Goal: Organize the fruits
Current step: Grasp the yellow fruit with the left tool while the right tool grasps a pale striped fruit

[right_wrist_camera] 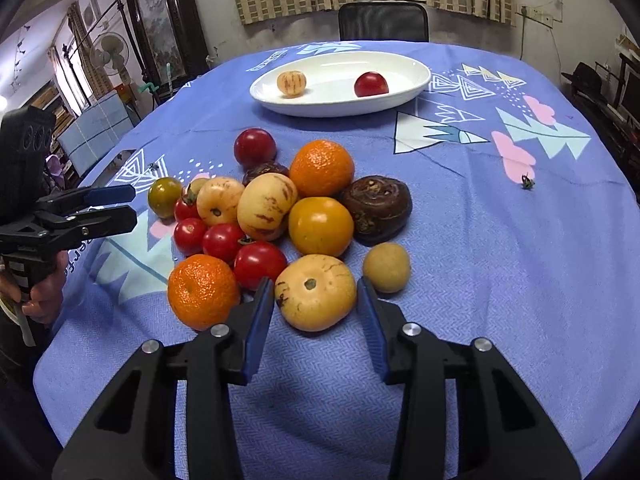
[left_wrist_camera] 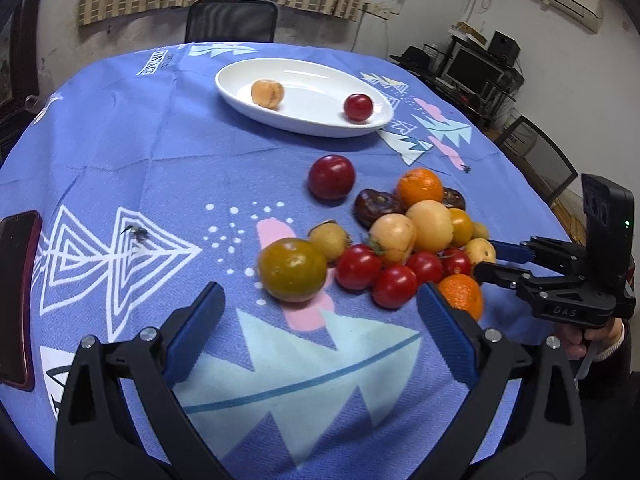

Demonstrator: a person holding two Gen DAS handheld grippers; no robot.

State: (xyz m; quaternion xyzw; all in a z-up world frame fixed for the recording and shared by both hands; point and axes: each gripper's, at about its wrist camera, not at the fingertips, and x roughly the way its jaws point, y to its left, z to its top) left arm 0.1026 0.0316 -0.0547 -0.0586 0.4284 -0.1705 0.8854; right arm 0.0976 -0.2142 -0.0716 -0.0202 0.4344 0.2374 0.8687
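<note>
**A:** Where do your two grippers sit against the fruit pile?

**B:** Your right gripper is at the near edge of the pile, its blue pads spread on either side of a pale yellow, purple-streaked melon-like fruit. The pads flank that fruit with a little gap on each side; you have hold of nothing yet. Your left gripper is spread wide and empty, low over the blue tablecloth, on the side of the pile where the green-brown tomato lies.

**A:** And what lies just beside the flanked fruit?

**B:** A mandarin is on one side of it, touching a red cherry tomato. A small tan round fruit sits on the other side, just apart. Farther into the pile you have an orange-yellow tomato, a second mandarin and a dark brown wrinkled fruit.

**A:** Anything away from the pile?

**B:** Beyond it stands the white oval plate, well apart from your grippers. It holds a pale striped fruit and a dark red tomato, the two apart from each other. Another dark red tomato lies on the cloth at the pile's plate-side edge. A dark phone lies at the cloth's edge, far from the pile on the left gripper's side.
</note>
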